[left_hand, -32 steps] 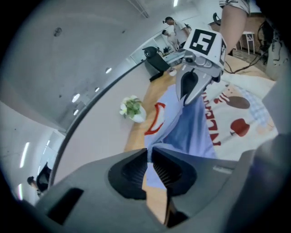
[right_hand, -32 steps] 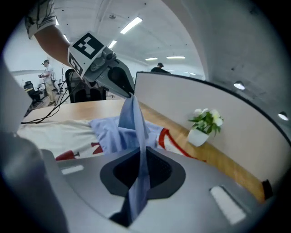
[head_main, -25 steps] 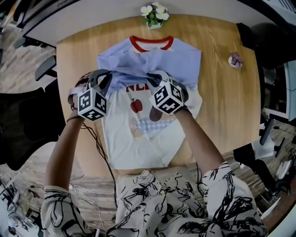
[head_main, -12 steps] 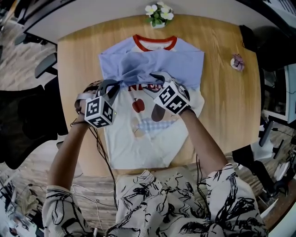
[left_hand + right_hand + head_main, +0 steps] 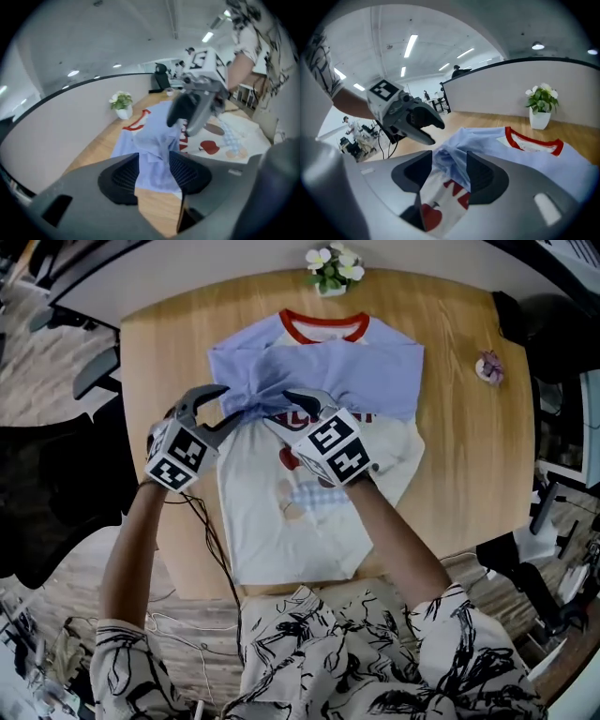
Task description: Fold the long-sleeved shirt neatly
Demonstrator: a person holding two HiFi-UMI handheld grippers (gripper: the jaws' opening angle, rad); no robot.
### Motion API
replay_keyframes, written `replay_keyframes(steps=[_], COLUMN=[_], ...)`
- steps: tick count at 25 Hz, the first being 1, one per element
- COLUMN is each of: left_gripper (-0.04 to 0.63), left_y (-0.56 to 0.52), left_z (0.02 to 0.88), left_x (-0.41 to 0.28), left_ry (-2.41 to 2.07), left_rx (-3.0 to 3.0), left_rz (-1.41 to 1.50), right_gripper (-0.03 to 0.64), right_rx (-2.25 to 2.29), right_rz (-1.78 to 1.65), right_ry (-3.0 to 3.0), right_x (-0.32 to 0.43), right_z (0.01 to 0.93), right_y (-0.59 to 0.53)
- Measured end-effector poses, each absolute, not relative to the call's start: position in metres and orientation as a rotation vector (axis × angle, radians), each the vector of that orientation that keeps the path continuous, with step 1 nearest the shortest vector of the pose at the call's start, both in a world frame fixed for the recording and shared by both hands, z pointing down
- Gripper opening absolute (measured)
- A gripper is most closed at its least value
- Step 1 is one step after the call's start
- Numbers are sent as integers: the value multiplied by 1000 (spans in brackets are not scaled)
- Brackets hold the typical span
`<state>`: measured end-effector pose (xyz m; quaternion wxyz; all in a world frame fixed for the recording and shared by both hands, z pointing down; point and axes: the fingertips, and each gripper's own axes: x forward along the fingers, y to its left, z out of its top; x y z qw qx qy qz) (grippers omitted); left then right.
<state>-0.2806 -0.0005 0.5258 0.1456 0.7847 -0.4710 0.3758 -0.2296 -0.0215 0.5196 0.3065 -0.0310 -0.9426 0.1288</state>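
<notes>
The long-sleeved shirt (image 5: 309, 517) lies flat on the round wooden table (image 5: 459, 456), red collar at the far side. Its blue sleeves (image 5: 328, 367) are folded across the chest and bunch up at the middle left. My left gripper (image 5: 232, 403) stands at the bunch's left end. Its jaws are opening, with blue cloth (image 5: 157, 154) lying loose between the pads. My right gripper (image 5: 286, 415) is just to the right over the red print. Its jaws stand apart and are closing slightly, with the blue bunch (image 5: 447, 157) lying between them, not pinched. Each gripper shows in the other's view: the right gripper (image 5: 180, 123) and the left gripper (image 5: 436, 131).
A small white pot of flowers (image 5: 335, 266) stands at the table's far edge behind the collar. A little pink ornament (image 5: 489, 367) sits at the right. Black cables (image 5: 202, 521) hang off the near left edge. Office chairs stand around the table.
Both grippers were shut on the blue sleeve cloth; the right one opened first, then the left. Both hands rolled, and the right drew back and up a little.
</notes>
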Motion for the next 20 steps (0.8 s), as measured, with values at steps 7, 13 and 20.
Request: replay_keyframes(steps=[7, 13, 20], left_gripper=[170, 17, 14], left_y=[-28, -40, -65], left_z=[557, 579, 501], left_x=[-301, -285, -312], left_ry=[-1141, -1008, -1244], left_rx=[2164, 2195, 2261], left_rz=[1031, 999, 836], right_gripper=[241, 86, 12], right_rx=[248, 501, 507], right_rz=[686, 878, 1031], right_ry=[-2433, -2370, -2453], right_x=[-253, -257, -256], right_z=[534, 557, 523], right_y=[12, 3, 6])
